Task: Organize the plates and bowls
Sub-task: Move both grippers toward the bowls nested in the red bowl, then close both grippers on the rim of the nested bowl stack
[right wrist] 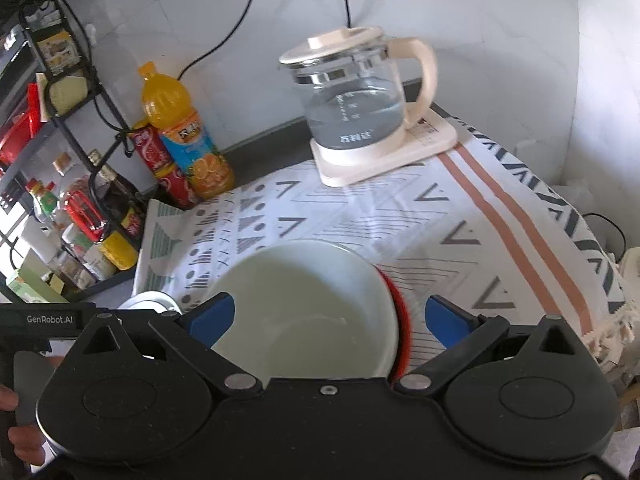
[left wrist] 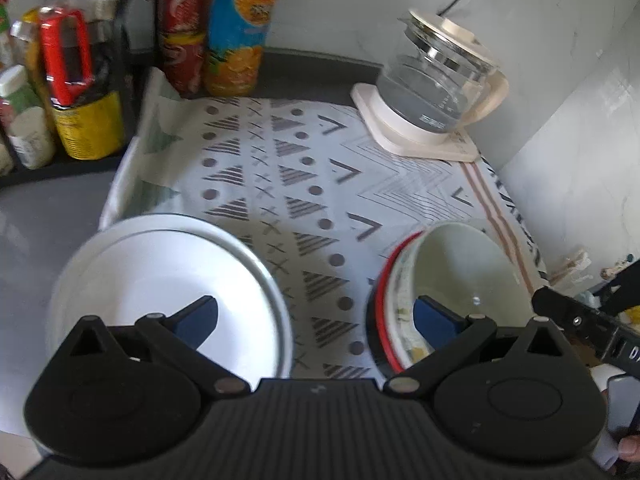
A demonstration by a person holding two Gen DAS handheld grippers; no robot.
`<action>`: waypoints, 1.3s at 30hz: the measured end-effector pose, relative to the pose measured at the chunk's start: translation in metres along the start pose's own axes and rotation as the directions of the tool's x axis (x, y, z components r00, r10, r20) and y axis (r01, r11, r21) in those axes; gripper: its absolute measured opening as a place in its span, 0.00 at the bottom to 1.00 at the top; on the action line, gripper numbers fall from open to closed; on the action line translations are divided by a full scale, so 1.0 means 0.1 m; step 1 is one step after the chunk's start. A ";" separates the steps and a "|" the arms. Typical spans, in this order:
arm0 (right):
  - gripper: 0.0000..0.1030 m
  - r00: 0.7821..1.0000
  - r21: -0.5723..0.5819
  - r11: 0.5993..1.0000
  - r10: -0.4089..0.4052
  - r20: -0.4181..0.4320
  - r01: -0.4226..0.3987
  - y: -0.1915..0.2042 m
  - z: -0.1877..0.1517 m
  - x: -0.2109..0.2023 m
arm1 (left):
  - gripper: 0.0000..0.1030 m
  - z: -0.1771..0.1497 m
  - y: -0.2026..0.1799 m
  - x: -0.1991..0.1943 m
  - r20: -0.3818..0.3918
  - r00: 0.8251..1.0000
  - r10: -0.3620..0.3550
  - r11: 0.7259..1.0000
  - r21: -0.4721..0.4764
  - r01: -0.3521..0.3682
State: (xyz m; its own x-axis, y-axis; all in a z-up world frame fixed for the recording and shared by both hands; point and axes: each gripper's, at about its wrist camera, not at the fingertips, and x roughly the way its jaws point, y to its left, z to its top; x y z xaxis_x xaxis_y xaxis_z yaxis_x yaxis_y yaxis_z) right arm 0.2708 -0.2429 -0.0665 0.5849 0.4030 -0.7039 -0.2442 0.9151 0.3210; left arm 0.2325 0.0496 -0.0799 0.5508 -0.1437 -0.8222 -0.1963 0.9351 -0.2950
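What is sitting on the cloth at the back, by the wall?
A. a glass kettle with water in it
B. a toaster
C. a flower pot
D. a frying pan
A: the glass kettle stands on its cream base on the patterned cloth at the back, by the wall, and water shows through its clear side.
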 end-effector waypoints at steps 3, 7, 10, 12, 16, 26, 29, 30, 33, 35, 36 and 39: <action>0.99 1.000 0.010 1.000 -0.014 -0.017 0.014 -0.07 -0.02 0.02 | 1.00 0.01 -0.12 0.09 -0.015 1.000 -0.009 0.999 0.031 0.010; 0.99 0.998 0.037 0.999 -0.029 -0.051 0.031 -0.16 -0.07 0.07 | 1.00 0.00 -0.24 0.19 -0.032 0.999 -0.034 0.998 0.045 0.035; 0.96 0.997 0.047 0.998 -0.030 -0.078 0.033 -0.19 -0.11 0.11 | 1.00 -0.01 -0.31 0.27 -0.039 0.998 -0.051 0.997 0.055 0.053; 0.94 0.995 0.056 0.998 -0.028 -0.095 0.033 -0.21 -0.14 0.15 | 0.99 -0.02 -0.35 0.32 -0.041 0.998 -0.053 0.996 0.063 0.055; 0.88 0.991 0.064 0.997 -0.036 -0.129 0.045 -0.20 -0.20 0.22 | 0.98 -0.05 -0.42 0.42 -0.046 0.998 -0.043 0.995 0.090 0.047; 0.62 0.972 0.126 0.988 -0.055 -0.230 0.086 -0.24 -0.37 0.46 | 0.91 -0.12 -0.41 0.66 -0.112 0.993 -0.045 0.992 0.109 0.057; 0.54 0.968 0.149 0.985 -0.044 -0.246 0.083 -0.25 -0.42 0.51 | 0.79 -0.13 -0.41 0.73 -0.129 0.990 -0.057 0.991 0.111 0.071; 0.51 0.968 0.154 0.985 -0.038 -0.250 0.079 -0.24 -0.43 0.52 | 0.75 -0.14 -0.41 0.76 -0.137 0.989 -0.063 0.991 0.109 0.078; 0.46 0.965 0.163 0.984 -0.033 -0.259 0.078 -0.21 -0.44 0.58 | 0.59 -0.15 -0.40 0.84 -0.166 0.984 -0.073 0.991 0.095 0.089; 0.46 0.964 0.155 0.984 -0.049 -0.261 0.092 -0.18 -0.44 0.60 | 0.52 -0.16 -0.40 0.87 -0.177 0.981 -0.081 0.991 0.096 0.099; 0.46 0.964 0.153 0.984 -0.054 -0.261 0.096 -0.17 -0.45 0.62 | 0.51 -0.17 -0.41 0.89 -0.181 0.979 -0.090 0.989 0.096 0.108; 0.42 0.965 0.156 0.982 -0.060 -0.256 0.103 -0.18 -0.44 0.62 | 0.43 -0.18 -0.43 0.91 -0.186 0.977 -0.104 0.987 0.101 0.124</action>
State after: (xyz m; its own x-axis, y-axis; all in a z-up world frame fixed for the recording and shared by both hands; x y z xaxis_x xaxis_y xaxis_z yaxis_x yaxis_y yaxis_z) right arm 0.2774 -0.2335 -0.1442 0.3809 0.3377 -0.8607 -0.0593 0.9379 0.3417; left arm 0.2761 -0.0095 -0.1509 0.4078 -0.2977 -0.8632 -0.0432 0.9380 -0.3439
